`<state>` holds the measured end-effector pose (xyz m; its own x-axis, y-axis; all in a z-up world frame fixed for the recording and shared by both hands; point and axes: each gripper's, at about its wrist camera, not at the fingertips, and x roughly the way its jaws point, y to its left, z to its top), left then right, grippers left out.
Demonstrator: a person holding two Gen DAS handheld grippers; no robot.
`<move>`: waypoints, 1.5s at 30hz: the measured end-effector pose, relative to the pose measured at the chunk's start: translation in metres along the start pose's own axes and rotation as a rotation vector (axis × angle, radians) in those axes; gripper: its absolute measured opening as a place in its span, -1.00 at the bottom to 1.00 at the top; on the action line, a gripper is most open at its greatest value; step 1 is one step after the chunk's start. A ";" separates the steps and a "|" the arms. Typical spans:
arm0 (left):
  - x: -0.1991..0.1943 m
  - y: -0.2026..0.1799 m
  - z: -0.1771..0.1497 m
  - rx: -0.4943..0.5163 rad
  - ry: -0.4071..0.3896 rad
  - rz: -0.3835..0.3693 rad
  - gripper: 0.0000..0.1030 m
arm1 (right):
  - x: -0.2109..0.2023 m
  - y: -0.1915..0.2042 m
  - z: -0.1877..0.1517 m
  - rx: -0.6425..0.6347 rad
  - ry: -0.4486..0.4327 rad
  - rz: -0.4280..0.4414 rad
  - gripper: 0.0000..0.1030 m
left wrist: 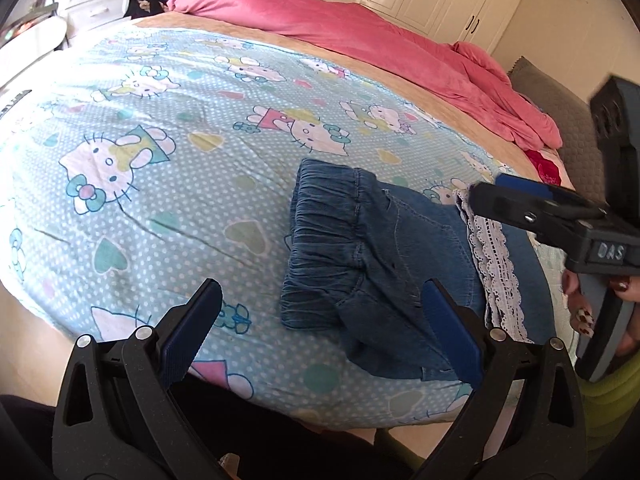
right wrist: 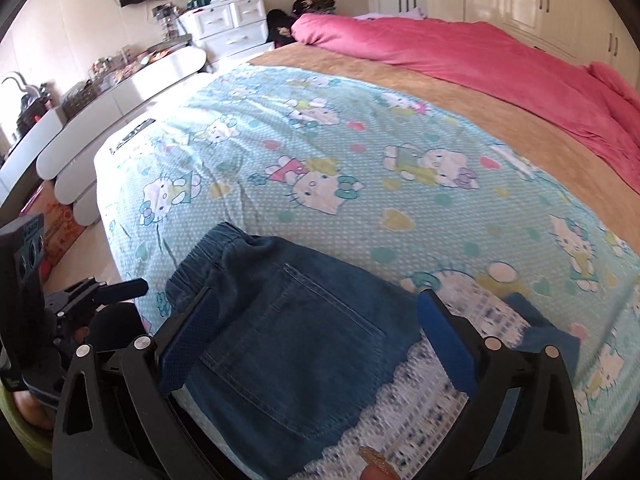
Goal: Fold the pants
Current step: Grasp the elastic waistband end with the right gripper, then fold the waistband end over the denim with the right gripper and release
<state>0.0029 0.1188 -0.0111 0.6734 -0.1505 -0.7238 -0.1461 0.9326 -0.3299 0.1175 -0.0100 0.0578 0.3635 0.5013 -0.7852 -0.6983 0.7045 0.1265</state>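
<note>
Grippers both wide open, L gripper (left wrist: 320, 328) over denim pants (left wrist: 360, 248) waistband edge, R gripper (right wrist: 316, 340) straddling back pocket (right wrist: 296, 344), neither gripping fabric, lace trim (left wrist: 496, 264) beside.

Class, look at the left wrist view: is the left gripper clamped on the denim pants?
No: the left gripper stands open, its fingers spread wide above the pants, gripping nothing.

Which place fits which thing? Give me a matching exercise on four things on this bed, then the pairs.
Things:
1. denim pants
2. pink duvet
3. cartoon cat sheet
4. white lace trim

Places or states:
A. bunched along the far side of the bed
B. spread flat under the pants
C. folded small near the bed's front edge
D. edging the pants' hem, beside the right gripper

Pairs: 1-C, 2-A, 3-B, 4-D
</note>
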 end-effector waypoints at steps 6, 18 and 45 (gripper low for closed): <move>0.017 0.002 -0.004 -0.031 0.043 -0.066 -0.05 | 0.034 0.014 0.021 -0.036 0.071 0.065 0.91; 0.027 0.008 -0.006 -0.049 0.051 -0.099 -0.07 | 0.103 0.035 0.032 -0.038 0.211 0.171 0.91; 0.049 -0.076 0.013 -0.002 0.088 -0.315 0.81 | -0.024 -0.074 0.003 0.080 -0.027 0.314 -0.45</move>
<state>0.0561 0.0449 -0.0137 0.6208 -0.4596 -0.6351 0.0580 0.8348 -0.5474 0.1617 -0.0727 0.0692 0.1549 0.7125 -0.6843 -0.7288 0.5500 0.4077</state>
